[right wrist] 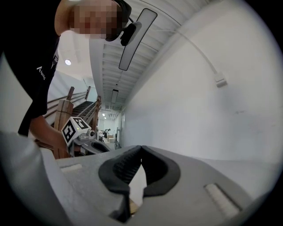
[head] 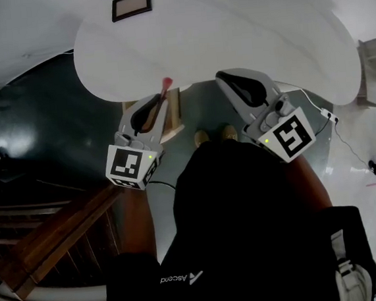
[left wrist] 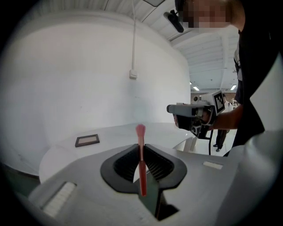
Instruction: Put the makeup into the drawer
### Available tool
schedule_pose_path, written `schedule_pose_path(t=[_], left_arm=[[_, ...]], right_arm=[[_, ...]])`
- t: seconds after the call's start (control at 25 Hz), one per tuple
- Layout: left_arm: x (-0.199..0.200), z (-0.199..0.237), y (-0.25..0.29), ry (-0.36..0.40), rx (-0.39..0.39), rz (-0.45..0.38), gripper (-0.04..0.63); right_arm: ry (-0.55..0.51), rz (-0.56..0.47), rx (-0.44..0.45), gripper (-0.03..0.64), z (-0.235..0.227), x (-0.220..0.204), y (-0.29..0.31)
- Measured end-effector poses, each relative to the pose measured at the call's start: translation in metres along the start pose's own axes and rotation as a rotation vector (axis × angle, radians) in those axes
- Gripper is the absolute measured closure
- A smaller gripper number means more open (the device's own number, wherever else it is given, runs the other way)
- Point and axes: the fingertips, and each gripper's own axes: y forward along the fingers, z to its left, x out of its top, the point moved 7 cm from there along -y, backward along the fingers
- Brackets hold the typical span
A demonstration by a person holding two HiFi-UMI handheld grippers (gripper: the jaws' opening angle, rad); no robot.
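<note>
Pink slim makeup brush clamped in left gripper
Empty right gripper's jaws met; white round table with dark frame lay ahead.

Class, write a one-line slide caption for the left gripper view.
The left gripper grips a pink makeup brush, bristles forward, facing a white table, right gripper alongside.

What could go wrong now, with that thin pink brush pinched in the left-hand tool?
The left gripper pinches the makeup brush by its thin handle, with the head sticking out past the jaws. The brush could pivot or slip out. The head points toward the white table, so it might bump the tabletop or the small frame lying there. No drawer shows in any view, so the target is unclear.
</note>
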Motion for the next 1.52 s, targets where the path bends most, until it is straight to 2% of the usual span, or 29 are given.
schedule_pose_path(t=[0.28,0.52,0.8,1.32,1.52], left_arm=[[-0.044,0.009,-0.019,0.009,0.0,0.103,0.541],[-0.082,0.026,-0.025,0.064,-0.025,0.234,0.541],[-0.126,0.04,-0.012,0.095,-0.105,0.36,0.541],[-0.199,0.071,0.02,0.166,-0.192,0.563,0.541],[-0.221,0.083,0.038,0.222,-0.233,0.618,0.541]], right_arm=[[0.006,0.03,0.063,0.614,0.023,-0.01,0.016],[0.005,0.057,0.105,0.614,0.037,-0.017,0.032],[-0.005,0.089,0.131,0.614,0.051,-0.025,0.05],[-0.009,0.174,0.09,0.614,0.054,-0.044,0.063],[-0.009,0.212,0.064,0.614,0.053,-0.055,0.065]])
